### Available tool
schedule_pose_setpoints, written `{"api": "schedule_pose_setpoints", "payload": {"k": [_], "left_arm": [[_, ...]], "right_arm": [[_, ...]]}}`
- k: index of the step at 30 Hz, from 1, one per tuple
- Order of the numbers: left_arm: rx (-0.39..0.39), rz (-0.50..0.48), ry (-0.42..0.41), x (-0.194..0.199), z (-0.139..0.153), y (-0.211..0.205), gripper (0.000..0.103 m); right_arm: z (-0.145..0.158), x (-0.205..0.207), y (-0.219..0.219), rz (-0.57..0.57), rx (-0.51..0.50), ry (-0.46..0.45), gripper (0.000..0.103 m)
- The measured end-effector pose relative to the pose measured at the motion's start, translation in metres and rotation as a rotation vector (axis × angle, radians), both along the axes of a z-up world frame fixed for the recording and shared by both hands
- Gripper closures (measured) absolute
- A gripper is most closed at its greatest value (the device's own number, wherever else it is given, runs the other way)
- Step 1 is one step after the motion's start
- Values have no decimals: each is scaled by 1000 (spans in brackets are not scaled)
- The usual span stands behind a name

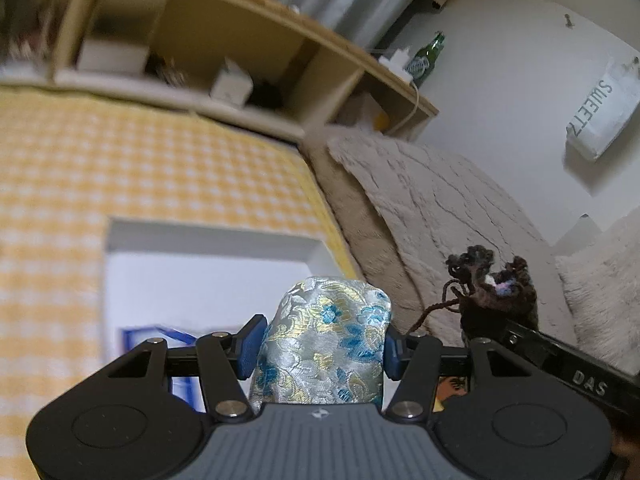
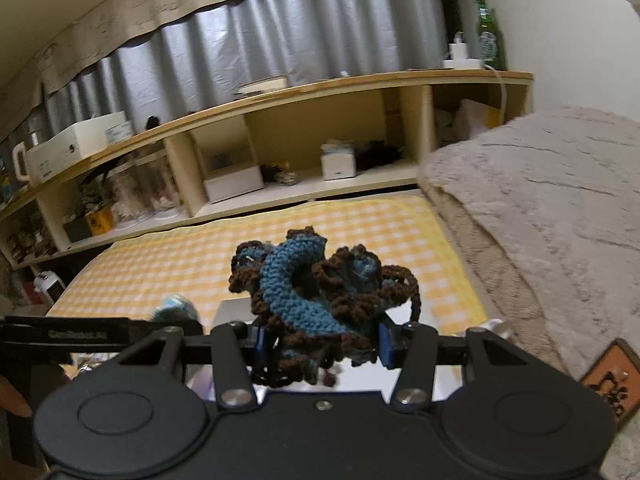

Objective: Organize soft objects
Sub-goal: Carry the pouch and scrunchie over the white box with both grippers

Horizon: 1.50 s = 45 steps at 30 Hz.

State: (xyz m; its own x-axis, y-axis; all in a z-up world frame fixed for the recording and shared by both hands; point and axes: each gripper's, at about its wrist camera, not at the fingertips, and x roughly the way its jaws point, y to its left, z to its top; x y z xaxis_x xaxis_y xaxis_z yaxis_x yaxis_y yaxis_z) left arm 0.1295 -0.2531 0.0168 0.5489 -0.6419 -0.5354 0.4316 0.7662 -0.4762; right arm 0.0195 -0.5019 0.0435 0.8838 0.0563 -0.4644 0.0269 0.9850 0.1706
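Two grippers, left gripper point(image 1: 320, 344) fingers pinching one brocade pouch point(image 1: 324, 336); right gripper point(image 2: 320, 340) fingers pinching one crocheted piece point(image 2: 316, 300)

Left gripper point(image 1: 320, 346): black linkage arms, silver round screws, blue ribbed pads point(image 1: 251, 346), grey ridged housing with a small emblem; right gripper point(image 2: 320, 346): black body, blue pads, silver screws.

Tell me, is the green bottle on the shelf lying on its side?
No, the green bottle stands upright on top of the wooden shelf, next to a white charger.
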Motion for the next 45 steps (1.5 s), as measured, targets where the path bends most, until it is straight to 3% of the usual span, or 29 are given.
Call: {"api": "schedule_pose_setpoints", "payload": {"k": [11,17,21,23,27,29,32,35,38,40,45], "left_arm": [[-162,18,305,41,-87,-80,46],[-194,73,383,60,-122,-100,46],[-164,131,400,65,-141,-100,45],[-135,145,392,68,-146,-99,43],[-95,135,341,70,-141,-93,22],[-78,117,307,68,-134,-90,18],[-44,73,251,65,-124,-88,20],[43,33,148,62,-111,-89,34],[118,-12,85,60,-104,-94,40],[136,-44,84,57,-104,-98,41],[226,-92,69,48,-110,-111,44]], "right_arm": [[-25,-3,-51,-50,27,43,53],[-34,10,-68,-26,92,66,53],[-49,27,-67,-3,81,114,53],[-61,36,-67,5,75,148,53],[-85,53,-72,8,85,194,53],[-97,61,-75,14,92,224,52],[-107,64,-76,20,93,260,36],[-105,55,-80,6,95,237,29],[-98,48,-87,-20,113,210,36],[-95,47,-88,-16,120,198,47],[-109,59,-71,62,58,268,64]]}}
